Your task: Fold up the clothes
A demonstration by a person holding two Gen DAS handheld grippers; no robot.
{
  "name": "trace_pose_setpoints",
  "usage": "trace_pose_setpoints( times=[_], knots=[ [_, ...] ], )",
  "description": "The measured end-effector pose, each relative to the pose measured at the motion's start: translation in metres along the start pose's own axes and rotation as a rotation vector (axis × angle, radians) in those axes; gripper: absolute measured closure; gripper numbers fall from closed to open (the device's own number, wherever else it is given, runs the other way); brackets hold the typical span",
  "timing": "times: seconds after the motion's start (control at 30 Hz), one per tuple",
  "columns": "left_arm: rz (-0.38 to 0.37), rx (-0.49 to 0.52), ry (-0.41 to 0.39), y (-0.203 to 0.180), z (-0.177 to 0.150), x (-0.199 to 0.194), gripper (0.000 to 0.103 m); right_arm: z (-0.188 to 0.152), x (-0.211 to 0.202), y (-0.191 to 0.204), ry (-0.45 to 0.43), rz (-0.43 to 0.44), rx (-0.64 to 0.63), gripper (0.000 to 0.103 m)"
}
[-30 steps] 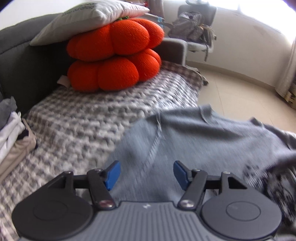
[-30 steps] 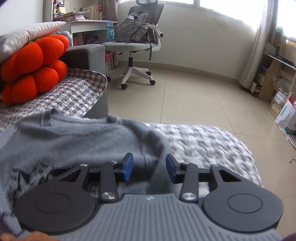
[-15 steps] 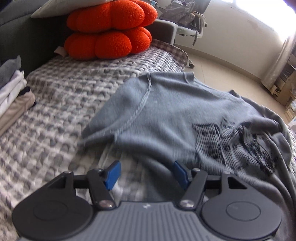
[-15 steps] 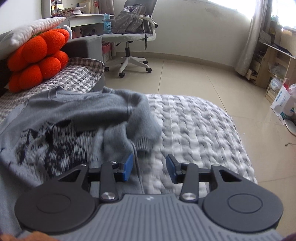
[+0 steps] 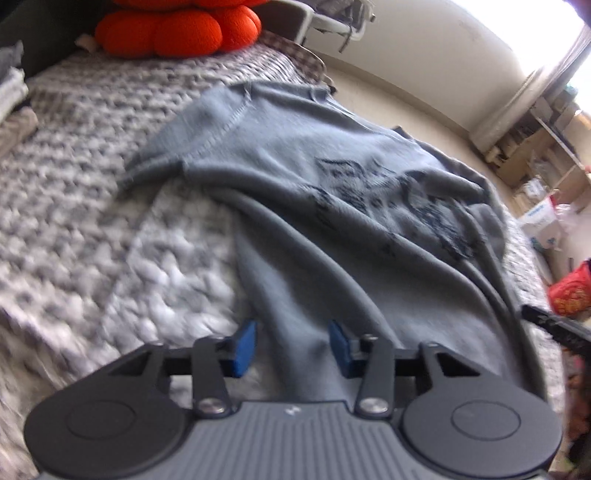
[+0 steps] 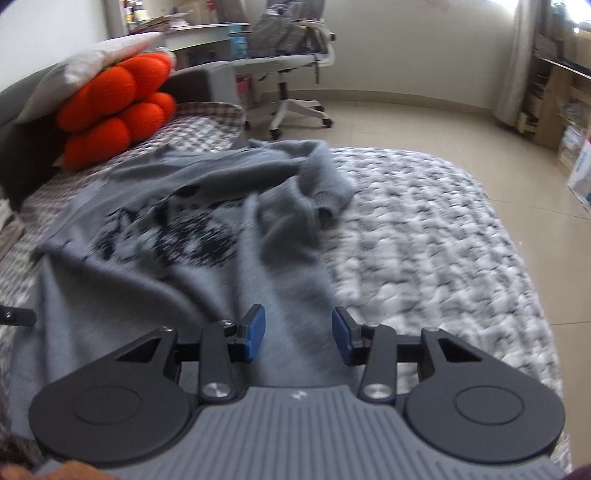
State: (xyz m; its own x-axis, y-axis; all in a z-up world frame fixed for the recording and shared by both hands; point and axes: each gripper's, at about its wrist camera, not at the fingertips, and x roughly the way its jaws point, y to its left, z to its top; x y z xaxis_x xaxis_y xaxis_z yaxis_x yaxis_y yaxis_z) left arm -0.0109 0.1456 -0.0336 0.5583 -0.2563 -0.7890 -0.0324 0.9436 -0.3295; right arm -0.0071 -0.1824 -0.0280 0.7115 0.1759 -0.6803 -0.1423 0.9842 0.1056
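Left wrist view: the left tool (image 5: 291,345) hangs low over the near edge of a grey sweater (image 5: 332,177), its blue pads (image 5: 243,347) spread apart with a fold of the cloth running between them; whether the pads touch the cloth I cannot tell. The sweater lies rumpled on a grey-and-white woven blanket (image 5: 92,206) that covers the sofa, its collar toward the far side and a dark knitted pattern (image 5: 388,199) on its chest. An orange cushion (image 5: 177,33) sits at the far left end, and a stack of folded clothes (image 5: 14,99) shows at the left edge. At the right edge a dark bar of the other tool pokes in above the sweater's hem. In the right wrist view the right tool (image 6: 297,334) is likewise spread wide, its pads on either side of a ridge of the sweater (image 6: 147,258) near the hem, on the garment's right side. One sleeve (image 6: 321,184) lies bunched and folded over, its cuff resting on the blanket (image 6: 424,240) just beyond. The orange cushion (image 6: 118,110) sits far left under a white pillow (image 6: 92,70), and an office chair (image 6: 291,62) stands on the tiled floor (image 6: 424,122) beyond the sofa.
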Motion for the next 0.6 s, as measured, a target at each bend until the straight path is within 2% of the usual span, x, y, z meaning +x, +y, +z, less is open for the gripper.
trace_pose_setpoints(
  times=[0.07,0.2,0.3,0.47,0.6],
  knots=[
    [-0.033,-0.009,0.018,-0.001,-0.006,-0.002,0.069,-0.004,-0.003,0.006,-0.003,0.029,-0.011,0.059],
    [-0.092,-0.015,0.038,-0.005,-0.013,-0.006,0.071,-0.009,-0.013,0.027,-0.020,0.124,-0.060,0.059],
    [-0.142,-0.008,0.035,-0.011,-0.013,-0.009,0.071,-0.014,-0.019,0.052,-0.013,0.253,-0.135,0.059],
    [-0.234,0.014,0.045,-0.019,-0.013,-0.008,0.071,-0.024,-0.022,0.097,0.051,0.463,-0.254,0.059],
    [-0.314,0.000,0.068,-0.022,-0.011,-0.001,0.071,-0.027,-0.019,0.119,0.104,0.586,-0.280,0.059]
  ],
)
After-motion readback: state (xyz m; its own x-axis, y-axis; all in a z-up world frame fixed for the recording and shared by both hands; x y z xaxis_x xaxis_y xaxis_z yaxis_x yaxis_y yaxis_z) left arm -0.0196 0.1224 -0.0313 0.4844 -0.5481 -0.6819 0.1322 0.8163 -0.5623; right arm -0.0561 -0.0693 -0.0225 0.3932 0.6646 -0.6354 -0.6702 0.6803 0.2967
